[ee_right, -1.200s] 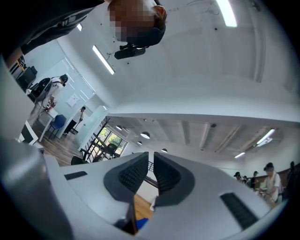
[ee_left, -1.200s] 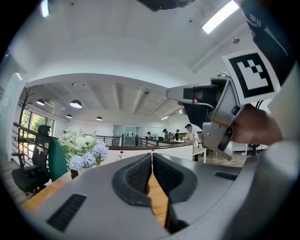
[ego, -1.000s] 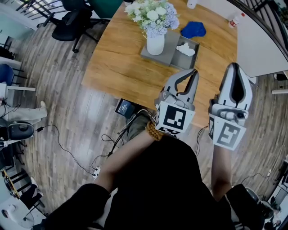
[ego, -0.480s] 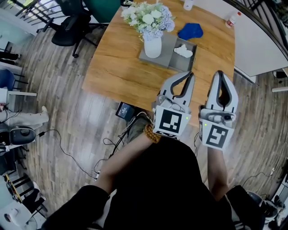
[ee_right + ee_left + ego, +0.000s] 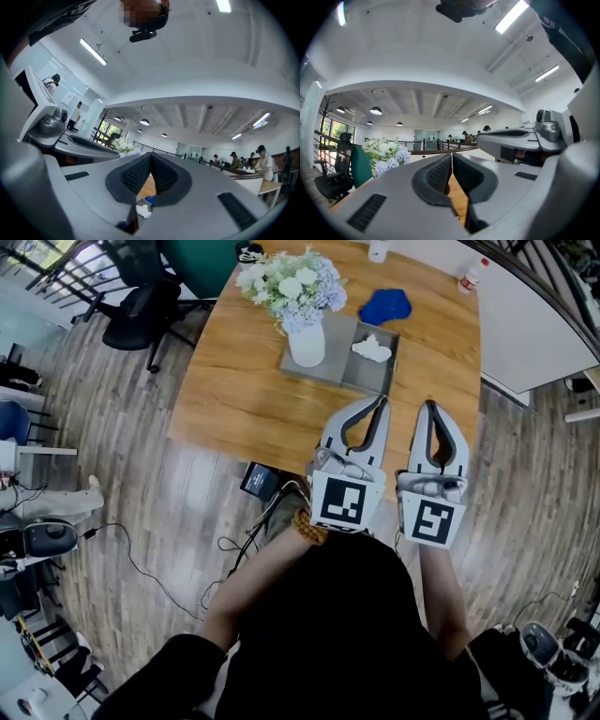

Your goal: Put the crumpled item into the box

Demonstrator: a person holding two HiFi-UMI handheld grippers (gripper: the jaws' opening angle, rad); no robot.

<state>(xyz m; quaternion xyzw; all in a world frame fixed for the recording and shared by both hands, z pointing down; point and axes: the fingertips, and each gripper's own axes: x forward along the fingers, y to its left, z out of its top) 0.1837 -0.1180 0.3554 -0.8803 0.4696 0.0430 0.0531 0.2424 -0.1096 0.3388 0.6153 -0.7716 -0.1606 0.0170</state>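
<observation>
Pulling back to the wooden table's near edge, left gripper and right gripper are clenched empty; the white crumpled wad lies in the grey open box; likely done.

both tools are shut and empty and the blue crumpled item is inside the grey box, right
Not quite. In the head view the blue crumpled item lies on the wooden table, outside the grey box; the white crumpled item is the one inside it. The left tool and right tool are indeed shut and empty.
</observation>
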